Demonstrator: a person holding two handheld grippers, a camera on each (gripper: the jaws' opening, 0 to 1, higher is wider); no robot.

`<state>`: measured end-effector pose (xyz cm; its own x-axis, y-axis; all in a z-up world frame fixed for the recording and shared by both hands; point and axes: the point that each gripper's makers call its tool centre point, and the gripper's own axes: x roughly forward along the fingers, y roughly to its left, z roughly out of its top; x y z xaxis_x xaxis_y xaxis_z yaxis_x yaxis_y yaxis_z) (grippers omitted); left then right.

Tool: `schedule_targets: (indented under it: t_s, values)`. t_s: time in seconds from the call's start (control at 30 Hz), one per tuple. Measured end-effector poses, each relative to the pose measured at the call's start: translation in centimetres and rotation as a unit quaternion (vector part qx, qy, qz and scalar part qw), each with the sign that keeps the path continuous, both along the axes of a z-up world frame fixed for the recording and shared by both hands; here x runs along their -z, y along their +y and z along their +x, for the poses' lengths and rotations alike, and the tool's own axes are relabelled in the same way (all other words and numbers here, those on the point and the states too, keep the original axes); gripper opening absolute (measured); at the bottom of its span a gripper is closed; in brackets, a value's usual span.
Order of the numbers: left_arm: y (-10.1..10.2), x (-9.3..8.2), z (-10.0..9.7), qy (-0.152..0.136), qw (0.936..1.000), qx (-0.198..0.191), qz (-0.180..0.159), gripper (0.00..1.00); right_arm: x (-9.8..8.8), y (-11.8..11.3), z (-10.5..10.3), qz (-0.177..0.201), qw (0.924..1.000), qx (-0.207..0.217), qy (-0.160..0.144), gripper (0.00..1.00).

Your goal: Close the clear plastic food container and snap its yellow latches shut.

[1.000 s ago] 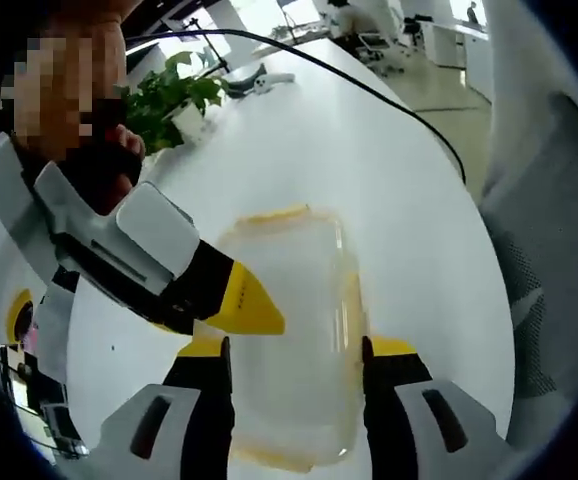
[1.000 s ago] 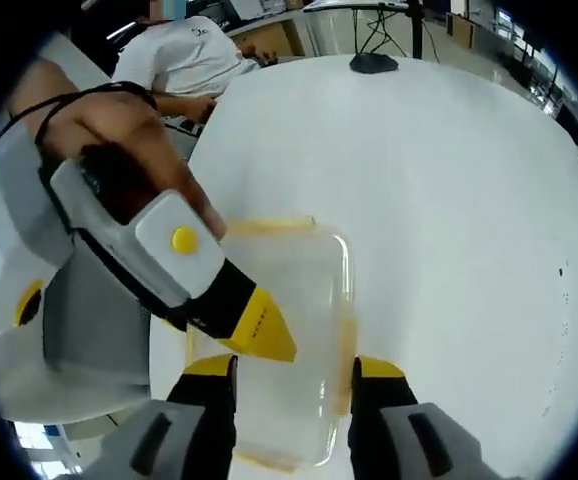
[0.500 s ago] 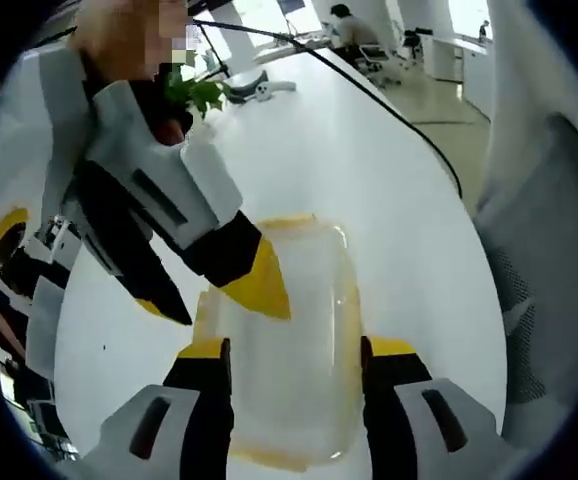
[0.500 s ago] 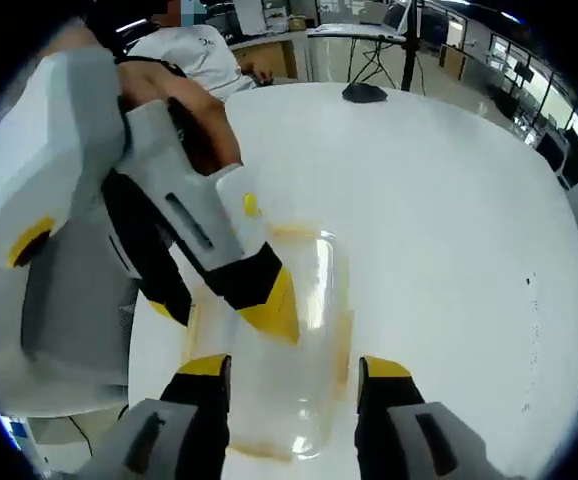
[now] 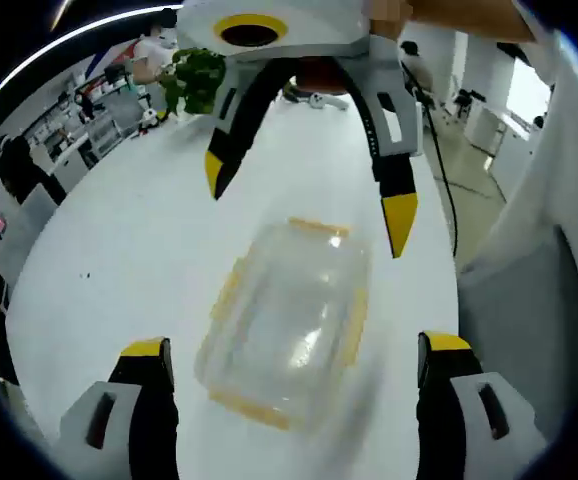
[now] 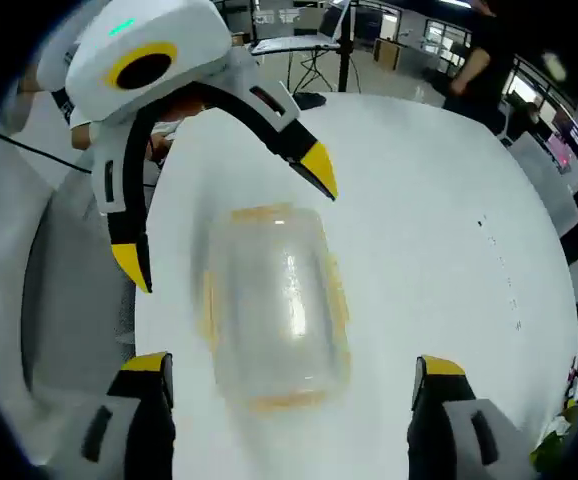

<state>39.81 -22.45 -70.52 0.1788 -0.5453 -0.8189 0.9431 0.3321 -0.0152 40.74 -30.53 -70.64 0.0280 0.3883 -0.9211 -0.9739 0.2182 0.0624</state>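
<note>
Left gripper view: the left gripper (image 5: 294,375) has its yellow-tipped jaws spread wide, touching nothing. Between them, the clear plastic food container with yellow latches (image 5: 287,325) lies on the white table (image 5: 119,250), near its right edge. The right gripper (image 5: 309,150) hangs beyond, jaws wide.

Right gripper view: the container sits lid on, near the table's left edge; both grippers are splayed wide.

I can read no text, label, brand, number or sign in either gripper view. The clear plastic food container (image 5: 289,325) carries no legible marking, and the distant screens and objects around the room are too small and blurred for me to read.
</note>
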Motion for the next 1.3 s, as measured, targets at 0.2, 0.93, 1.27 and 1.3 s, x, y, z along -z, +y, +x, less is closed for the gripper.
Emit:
schedule_targets:
  t_s: [0.2,0.93,1.27,1.3]
  values:
    - [1.1,0.0,0.1,-0.019,0.9996,-0.01,0.017,0.99,0.4,-0.9,-1.7,0.03,0.9989,0.035,-0.007,0.99]
    - [1.7,2.4,-0.5,-0.062,0.9895,0.122,0.046,0.95,1.7,-0.5,-3.1,0.087,0.9914,-0.052,-0.083,0.89]
    - [1.3,4.7,0.9,-0.051,0.987,0.138,0.065,0.92,3.1,0.5,-0.8,0.069,0.9946,-0.045,-0.064,0.79]
    - [1.2,4.8,0.9,-0.05,0.987,0.137,0.067,0.92,3.2,0.6,-0.8,0.068,0.9949,-0.044,-0.06,0.78]
